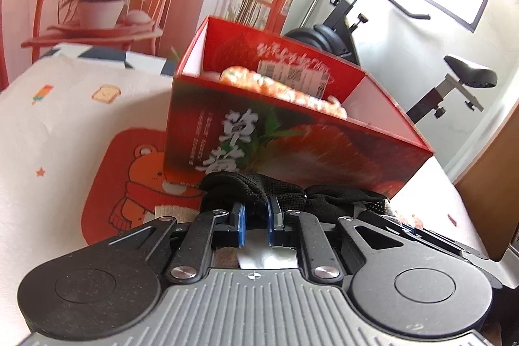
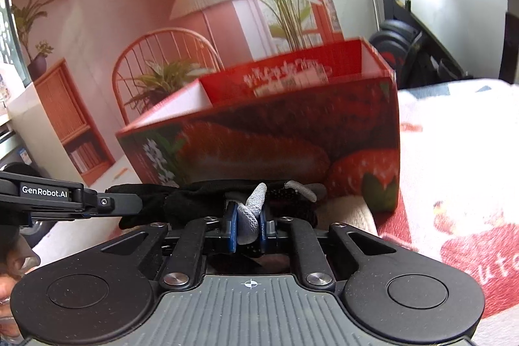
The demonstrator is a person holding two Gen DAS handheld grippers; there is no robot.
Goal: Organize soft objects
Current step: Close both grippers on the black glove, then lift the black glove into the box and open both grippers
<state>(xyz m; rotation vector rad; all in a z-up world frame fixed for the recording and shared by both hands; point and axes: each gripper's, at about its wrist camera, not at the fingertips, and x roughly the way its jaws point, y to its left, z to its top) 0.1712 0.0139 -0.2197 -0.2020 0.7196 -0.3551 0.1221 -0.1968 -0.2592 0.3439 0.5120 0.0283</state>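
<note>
A black mesh glove (image 1: 227,187) with grey fingertips hangs stretched between both grippers, just in front of a red strawberry-print box (image 1: 292,158). My left gripper (image 1: 256,209) is shut on its black fabric. In the right wrist view, my right gripper (image 2: 248,216) is shut on a grey fingertip of the glove (image 2: 194,200), and the left gripper (image 2: 129,203) comes in from the left edge. The box (image 2: 259,145) is open on top. An orange and white soft item (image 1: 259,83) lies inside it, with a labelled packet behind.
A cream cloth (image 1: 65,119) printed with a cartoon bear covers the surface under the box. Behind stands a backdrop picturing a chair and plants. An exercise bike (image 1: 454,80) stands at the right. A person's hand (image 2: 13,265) shows at the lower left.
</note>
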